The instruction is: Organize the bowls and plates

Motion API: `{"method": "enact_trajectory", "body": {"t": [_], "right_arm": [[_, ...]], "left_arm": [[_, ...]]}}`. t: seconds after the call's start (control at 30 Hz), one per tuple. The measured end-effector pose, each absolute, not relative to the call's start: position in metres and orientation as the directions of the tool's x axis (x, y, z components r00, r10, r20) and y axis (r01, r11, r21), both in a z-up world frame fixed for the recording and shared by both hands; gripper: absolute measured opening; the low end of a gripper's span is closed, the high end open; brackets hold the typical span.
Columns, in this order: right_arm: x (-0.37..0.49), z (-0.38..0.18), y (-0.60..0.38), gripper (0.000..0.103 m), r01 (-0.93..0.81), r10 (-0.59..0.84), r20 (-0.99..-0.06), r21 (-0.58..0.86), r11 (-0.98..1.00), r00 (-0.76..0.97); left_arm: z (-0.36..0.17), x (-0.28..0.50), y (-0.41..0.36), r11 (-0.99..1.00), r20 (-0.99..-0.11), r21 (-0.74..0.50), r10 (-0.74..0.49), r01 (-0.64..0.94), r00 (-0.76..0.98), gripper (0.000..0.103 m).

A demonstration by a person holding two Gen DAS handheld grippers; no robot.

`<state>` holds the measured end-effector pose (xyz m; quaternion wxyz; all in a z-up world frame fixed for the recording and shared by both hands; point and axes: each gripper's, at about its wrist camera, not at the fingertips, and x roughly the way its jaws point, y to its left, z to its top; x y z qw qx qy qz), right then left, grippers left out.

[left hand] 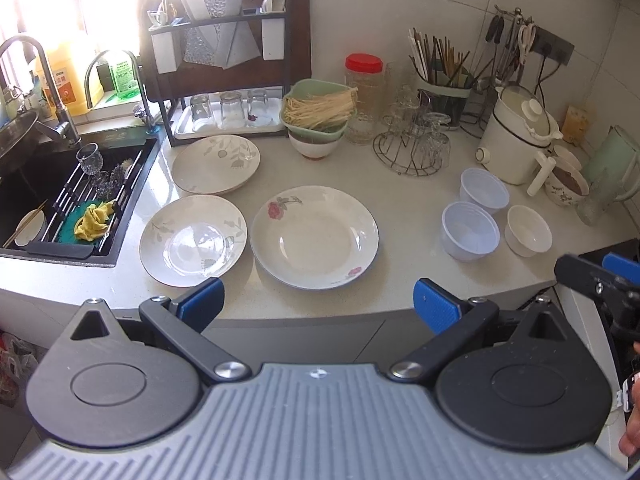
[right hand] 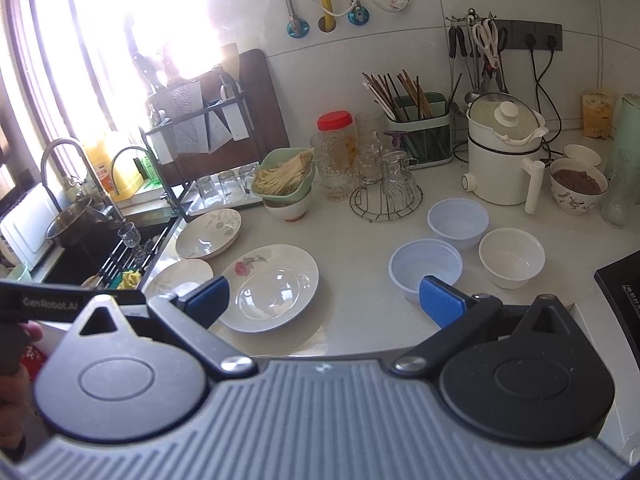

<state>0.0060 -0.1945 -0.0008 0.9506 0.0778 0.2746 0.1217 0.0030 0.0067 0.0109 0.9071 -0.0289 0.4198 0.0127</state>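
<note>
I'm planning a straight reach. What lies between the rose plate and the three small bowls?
Only bare countertop between rose plate and small bowls, in both wrist views.

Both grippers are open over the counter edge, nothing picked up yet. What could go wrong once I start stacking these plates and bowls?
1. The rose plate and the leaf plate lie close to the counter's front edge; a nudge could push them off.
2. The leaf plate also lies next to the sink.
3. The glasses on the wire rack stand just behind the plastic bowls, so an overreach might topple them.
</note>
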Motion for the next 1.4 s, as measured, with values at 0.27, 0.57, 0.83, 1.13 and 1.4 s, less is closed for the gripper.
{"method": "enact_trajectory", "body": {"t": [0.27,0.57,0.83,1.13,1.4], "right_arm": [[0.015,-0.02,-0.204,0.103,-0.203,0.296,-0.492,0.233,0.951,0.818],[0.025,-0.044,-0.2,0.103,-0.246,0.307,-0.468,0.188,0.951,0.828],[0.023,-0.055,-0.202,0.103,-0.278,0.339,-0.44,0.198,0.94,0.832],[0.027,-0.061,-0.203,0.103,-0.278,0.325,-0.424,0.17,0.945,0.846],[0.031,-0.071,-0.206,0.103,-0.281,0.318,-0.411,0.15,0.948,0.854]], "left_arm": [[-0.011,0.011,0.005,0.998,-0.752,-0.025,0.02,-0.058,0.659,0.102],[-0.045,0.023,0.007,0.996,-0.755,-0.035,0.03,-0.086,0.655,0.102],[-0.067,0.027,0.003,0.99,-0.76,-0.083,0.009,-0.111,0.649,0.102],[-0.072,0.034,-0.006,0.989,-0.734,-0.105,-0.006,-0.105,0.679,0.102],[-0.08,0.029,-0.011,0.99,-0.719,-0.099,0.001,-0.103,0.695,0.102]]}}
